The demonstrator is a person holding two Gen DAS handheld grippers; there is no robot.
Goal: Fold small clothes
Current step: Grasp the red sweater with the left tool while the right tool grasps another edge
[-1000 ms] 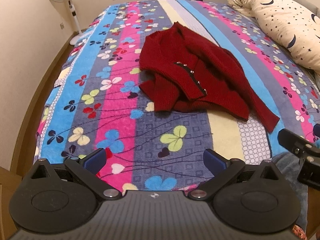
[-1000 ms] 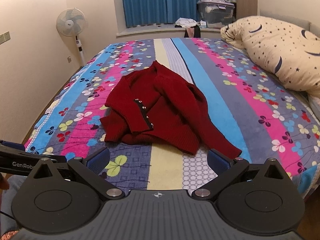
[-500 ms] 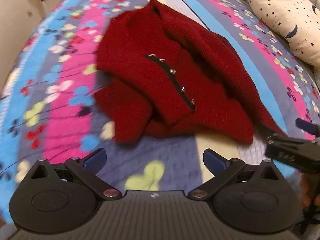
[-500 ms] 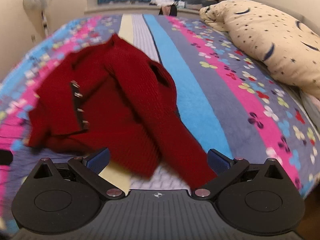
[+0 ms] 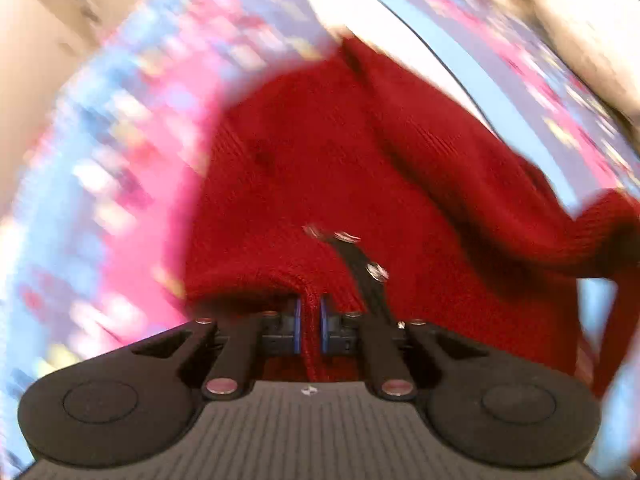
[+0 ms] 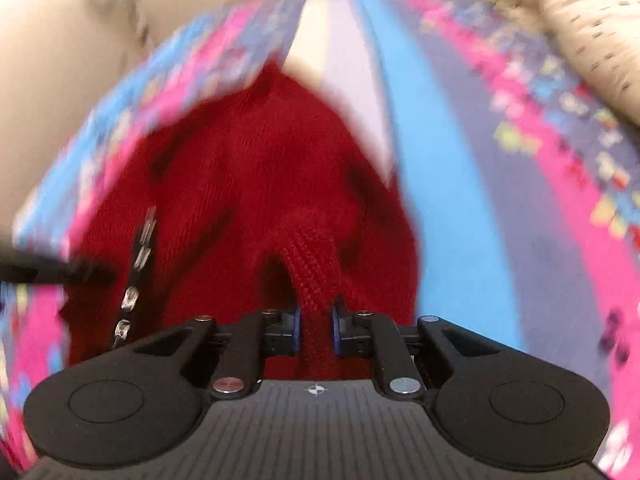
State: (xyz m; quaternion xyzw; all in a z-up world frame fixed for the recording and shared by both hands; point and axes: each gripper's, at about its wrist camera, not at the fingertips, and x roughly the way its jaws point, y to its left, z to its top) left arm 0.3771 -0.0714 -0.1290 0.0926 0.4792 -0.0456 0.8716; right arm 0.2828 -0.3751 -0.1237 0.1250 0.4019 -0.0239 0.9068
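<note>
Having just closed, both grippers' fingers [image 5: 297,317] pinching red cardigan [image 5: 360,168] folds.

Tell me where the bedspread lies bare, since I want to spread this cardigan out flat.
Bare bedspread runs right of the red cardigan, from its edge across to the starry pillow, and beyond its collar toward the far end. A narrower strip lies on its left. The near middle is crowded: left gripper and right gripper each pinch cardigan folds.

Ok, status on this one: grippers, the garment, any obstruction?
Left gripper shut on red cardigan. Right gripper shut on it too, jaws just closed. Cardigan bunched on striped bedspread. Nothing in the way.
</note>
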